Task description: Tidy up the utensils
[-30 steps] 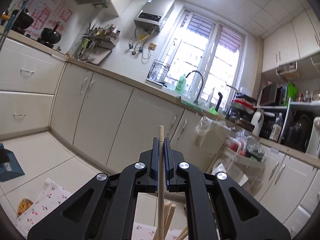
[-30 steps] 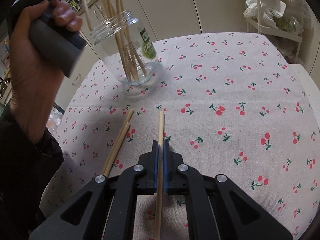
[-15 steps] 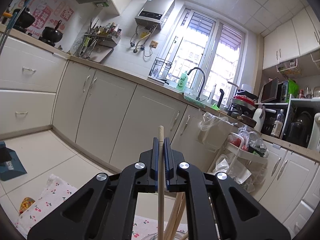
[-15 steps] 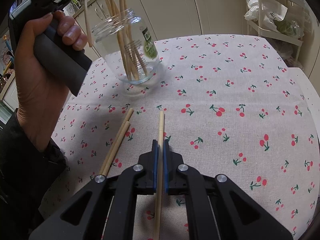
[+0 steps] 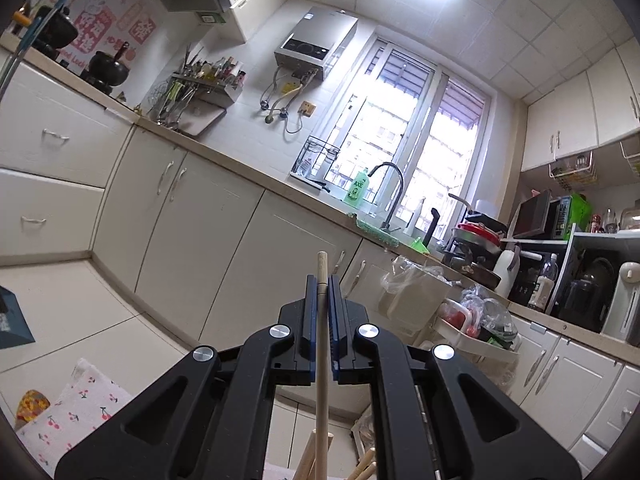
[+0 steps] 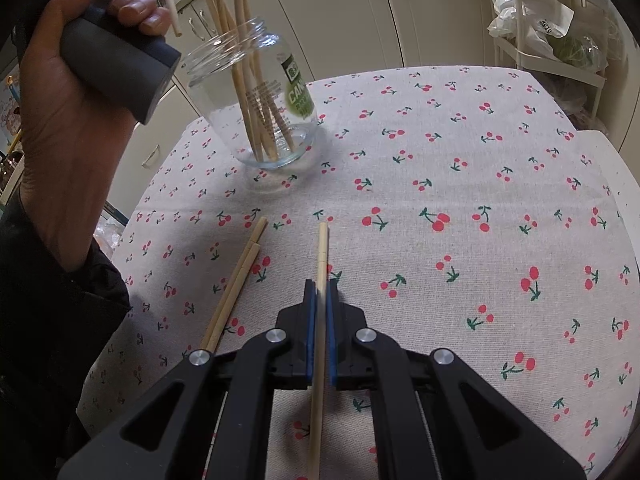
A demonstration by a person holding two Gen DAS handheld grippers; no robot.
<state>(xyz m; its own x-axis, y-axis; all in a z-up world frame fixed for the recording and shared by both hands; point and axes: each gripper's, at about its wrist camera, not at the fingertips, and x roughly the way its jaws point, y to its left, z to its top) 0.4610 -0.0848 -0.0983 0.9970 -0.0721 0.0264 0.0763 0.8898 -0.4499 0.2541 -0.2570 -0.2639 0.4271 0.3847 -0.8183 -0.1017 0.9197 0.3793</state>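
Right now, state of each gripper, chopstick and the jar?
left gripper: shut on a chopstick, raised near the jar.
right gripper: shut on a chopstick, low over the tablecloth.
glass jar: upright, lidless, several chopsticks inside.
loose chopsticks: two, flat on the cloth, side by side.

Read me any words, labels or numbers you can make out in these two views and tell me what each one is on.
"CAN": start of a cut-off word on the green label of the glass jar.
"0101", uncertain: plastic bag on the rack.
Small print on the jar: too blurred.
Pink wall stickers: not legible.
Green bottle by the sink: label too small.
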